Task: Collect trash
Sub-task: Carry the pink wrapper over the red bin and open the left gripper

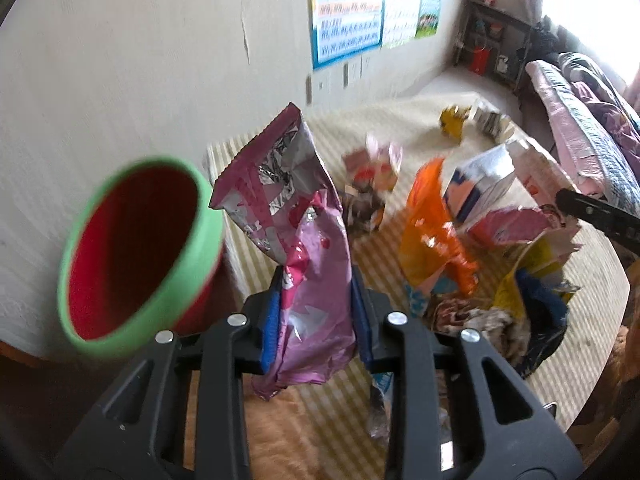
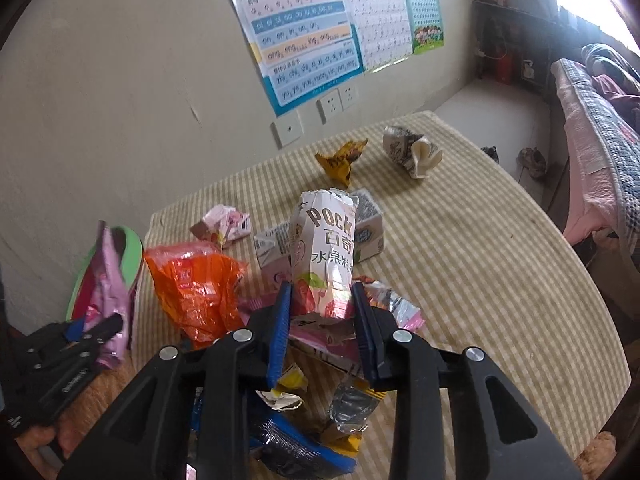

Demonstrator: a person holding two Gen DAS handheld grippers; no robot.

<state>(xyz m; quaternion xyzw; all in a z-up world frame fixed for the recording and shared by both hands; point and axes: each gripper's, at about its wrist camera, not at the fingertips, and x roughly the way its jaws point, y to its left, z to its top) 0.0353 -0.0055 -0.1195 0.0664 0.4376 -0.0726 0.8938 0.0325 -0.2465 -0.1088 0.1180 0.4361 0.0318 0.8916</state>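
Trash covers the checked counter (image 2: 460,264): wrappers, crushed cartons and foil in a loose heap near me, with a yellow wrapper (image 2: 340,160) and a crumpled paper cup (image 2: 408,152) lying well apart toward the far edge.

My left fingers (image 1: 316,312) are clenched on a pink foil snack bag (image 1: 296,208), which hangs upright between the blue pads, clear of the counter. The red bin with the green rim (image 1: 136,248) sits just beside it on the left, its mouth tilted toward me. My right fingers (image 2: 322,320) bracket the lower part of a white Pocky box (image 2: 326,248) that stands upright among the heap; the pads look close against its sides, so I judge it gripped, though the contact is hard to read for certain.

To do this step well, I judge the pink bag should travel fully over the bin's mouth before I let go, since it is long and light and could catch on the rim and flop back out. The box is soft card; a firm squeeze low down should hold it, lifted straight up so it does not drag the orange bag (image 2: 196,284) or the foil scraps beside it.
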